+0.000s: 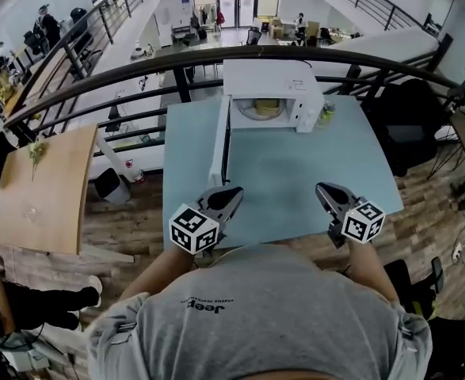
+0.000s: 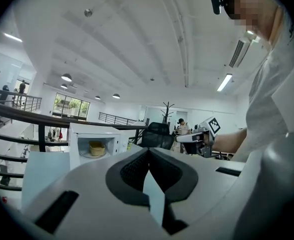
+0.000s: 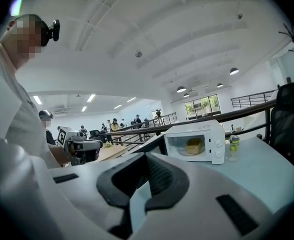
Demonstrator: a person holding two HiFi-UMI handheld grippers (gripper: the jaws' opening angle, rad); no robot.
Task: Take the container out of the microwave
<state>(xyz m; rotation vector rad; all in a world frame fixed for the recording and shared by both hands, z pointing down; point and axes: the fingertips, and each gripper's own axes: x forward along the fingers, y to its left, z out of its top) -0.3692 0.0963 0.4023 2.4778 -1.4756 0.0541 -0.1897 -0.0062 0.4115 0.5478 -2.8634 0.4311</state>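
**Microwave's wide open, nobody's reached in yet**

Watching from the side here. The person holds both tongs low over the near edge of the bench [image 1: 295, 180], and neither has hold of anything. The left tongs [image 1: 229, 196] are pinched together on nothing. Same for the right tongs [image 1: 328, 193]: pads closed, empty. Fair enough, since nothing is close enough to grab.

The container [image 1: 265, 107], a yellowish bowl-looking thing, sits inside the microwave [image 1: 273, 77]. That's straight ahead of both tongs and well apart from them, at the far end of the bench. The door [image 1: 219, 145] is swung out on the left tongs' side, so the opening faces them head-on. A small bottle [image 1: 325, 115] stands just beside the microwave on the right tongs' side, and I reckon that's the thing to avoid clipping.

My guess is both tongs point at the opening because the reach-in comes next. Whichever goes in has to spread its jaws first.
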